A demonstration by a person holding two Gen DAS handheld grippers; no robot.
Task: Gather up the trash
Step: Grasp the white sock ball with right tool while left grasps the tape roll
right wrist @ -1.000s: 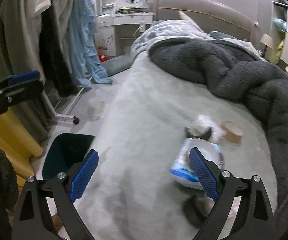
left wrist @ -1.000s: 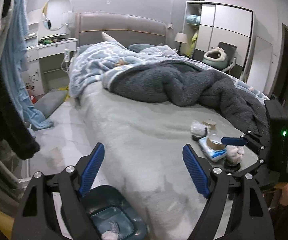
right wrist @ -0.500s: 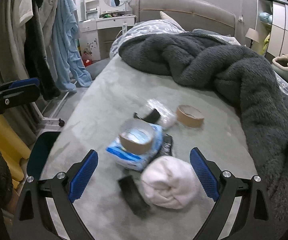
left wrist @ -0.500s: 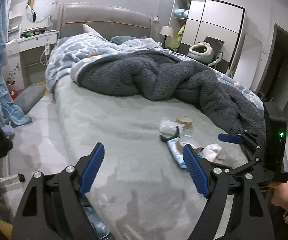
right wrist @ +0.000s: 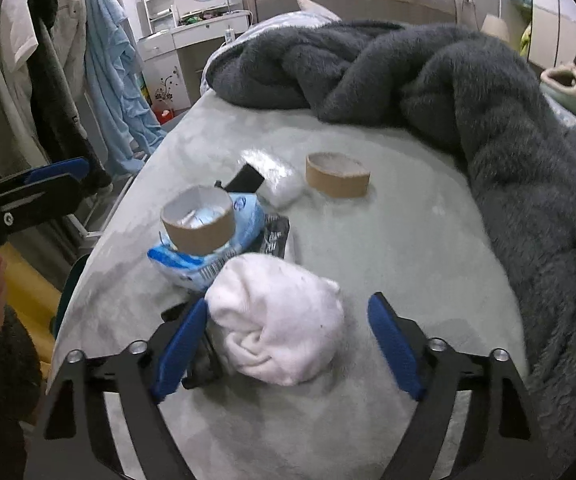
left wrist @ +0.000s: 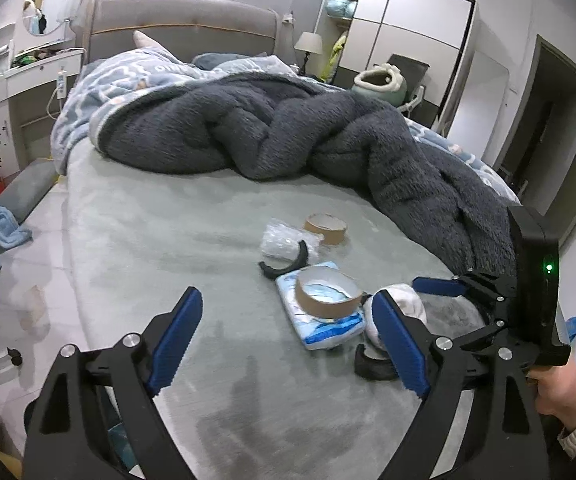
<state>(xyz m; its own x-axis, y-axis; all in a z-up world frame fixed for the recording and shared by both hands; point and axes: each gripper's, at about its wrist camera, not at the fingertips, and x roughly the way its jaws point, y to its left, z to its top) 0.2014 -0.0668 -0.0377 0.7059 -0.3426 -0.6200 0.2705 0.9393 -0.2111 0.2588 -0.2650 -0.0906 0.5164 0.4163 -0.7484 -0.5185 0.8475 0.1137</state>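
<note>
Right wrist view: the right gripper [right wrist: 288,340] has its blue-padded jaws spread wide, holding nothing, and a white balled-up cloth wad [right wrist: 277,316] lies on the bed sheet [right wrist: 388,240] between them, nearer the left pad, which is at or very near the wad's edge; the right pad stands clear of it. A black curved scrap [right wrist: 199,364] shows just behind the left pad. Just beyond the wad lies a blue and white plastic packet [right wrist: 207,256] with a cardboard tape core [right wrist: 197,224] resting on top of it and a crumpled black wrapper [right wrist: 273,234] beside it. Farther on are a clear plastic wad [right wrist: 283,184] with a second black scrap [right wrist: 243,178] against it, and a second cardboard tape core [right wrist: 338,174] near the dark grey fleece blanket [right wrist: 468,92]. In the left wrist view the left gripper [left wrist: 288,336] is also wide open and empty, hovering above the sheet near the bed's near edge, with the packet [left wrist: 320,316] and its core [left wrist: 330,294] lying between its pads in the picture. Below its left finger a dark teal bin [left wrist: 121,446] shows at the bedside. Clothes [right wrist: 103,68] hang at the left
</note>
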